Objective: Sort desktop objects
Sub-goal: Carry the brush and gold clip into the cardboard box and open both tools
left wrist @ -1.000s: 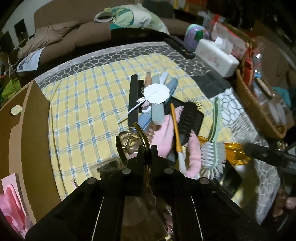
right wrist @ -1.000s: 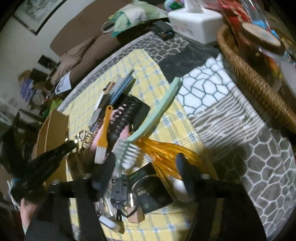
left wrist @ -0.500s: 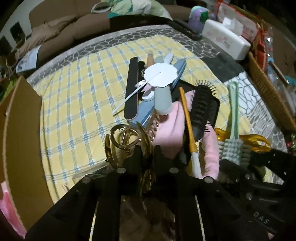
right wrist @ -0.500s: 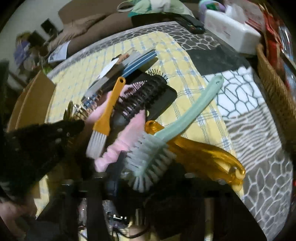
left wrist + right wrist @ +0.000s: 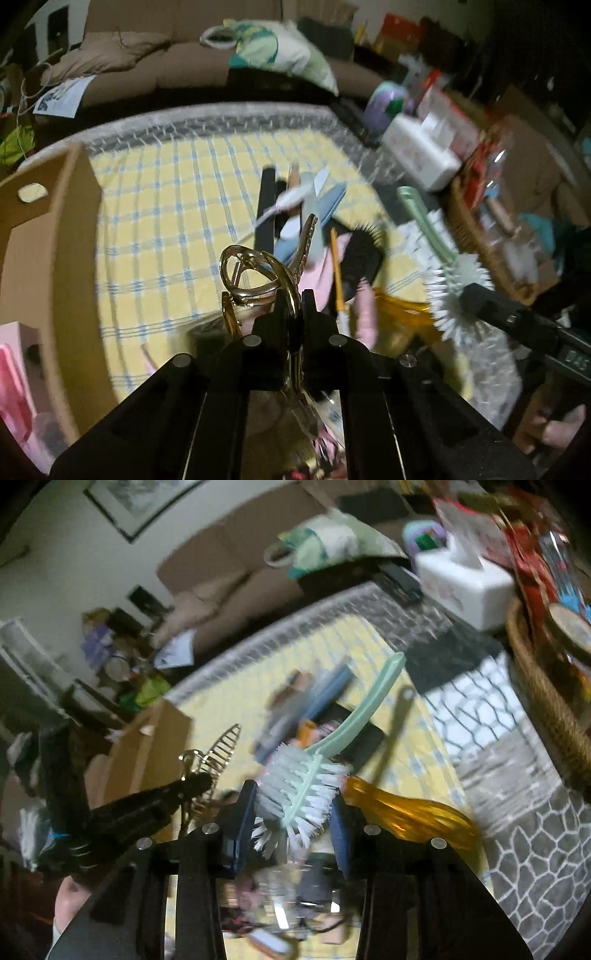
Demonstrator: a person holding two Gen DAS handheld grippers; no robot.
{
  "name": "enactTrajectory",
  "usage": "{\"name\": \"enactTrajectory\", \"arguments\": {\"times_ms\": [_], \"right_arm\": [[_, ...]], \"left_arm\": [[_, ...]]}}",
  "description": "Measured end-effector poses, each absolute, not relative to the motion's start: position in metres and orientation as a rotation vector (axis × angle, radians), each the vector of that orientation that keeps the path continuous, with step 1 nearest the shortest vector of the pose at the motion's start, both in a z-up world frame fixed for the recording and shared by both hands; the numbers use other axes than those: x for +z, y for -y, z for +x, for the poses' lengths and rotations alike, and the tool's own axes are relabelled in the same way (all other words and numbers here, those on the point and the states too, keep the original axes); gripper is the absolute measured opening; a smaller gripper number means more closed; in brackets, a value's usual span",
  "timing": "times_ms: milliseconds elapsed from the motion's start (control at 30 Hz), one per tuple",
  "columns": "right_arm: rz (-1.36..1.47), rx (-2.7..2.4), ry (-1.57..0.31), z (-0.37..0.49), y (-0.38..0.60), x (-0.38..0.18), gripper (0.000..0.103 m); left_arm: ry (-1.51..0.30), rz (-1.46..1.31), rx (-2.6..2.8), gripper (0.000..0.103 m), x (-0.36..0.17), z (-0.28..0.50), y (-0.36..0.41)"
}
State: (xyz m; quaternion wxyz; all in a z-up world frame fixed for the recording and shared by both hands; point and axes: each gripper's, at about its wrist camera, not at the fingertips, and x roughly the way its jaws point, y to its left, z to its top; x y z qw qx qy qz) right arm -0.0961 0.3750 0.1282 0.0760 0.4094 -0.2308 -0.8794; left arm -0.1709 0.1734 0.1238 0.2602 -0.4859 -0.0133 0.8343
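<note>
Dim living room w/ brown sofa behind; work surface is a table w/ yellow checked cloth over a grey patterned cover. Left gripper: my jaws are pinched narrow on a gold hair claw, lifted clear of the cloth. Right gripper: my jaws are closed partway on the bristle head of a mint-green brush, handle pointing away toward the far edge, also off the cloth. Cardboard box stands at the left edge; pink contents show, can't tell what. Wicker basket at the right edge, tissue box at the far right corner. Still unsorted near the cloth's middle: black hairbrush, orange-handled small brush, amber comb, pink item, black nail file, blue files. Assessment: early-to-mid stage; two items in hand, neither deposited, most of the pile remains. Destinations not confirmed; the box seems likely for the claw. Frames blurred, so fine detail unreliable.
</note>
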Motion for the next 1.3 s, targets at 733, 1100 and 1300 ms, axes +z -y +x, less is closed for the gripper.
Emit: {"name": "enactTrajectory", "arguments": {"times_ms": [733,1100,1300], "right_arm": [[1.047,-2.39,0.427,-0.131,-0.151,0.207,0.028],[0.951,-2.502,0.154,-0.191,-0.081,0.299,0.027],[0.977,-2.529,0.096,-0.241,-0.039,0.277,0.027]], "left_arm": [[0.318,-1.354,2.5,0.006,0.176,-0.186,0.101],[0.316,-1.383,2.492,0.006,0.18,-0.203,0.119],[0.329,-1.44,2.488,0.006,0.169,-0.23,0.124]]}}
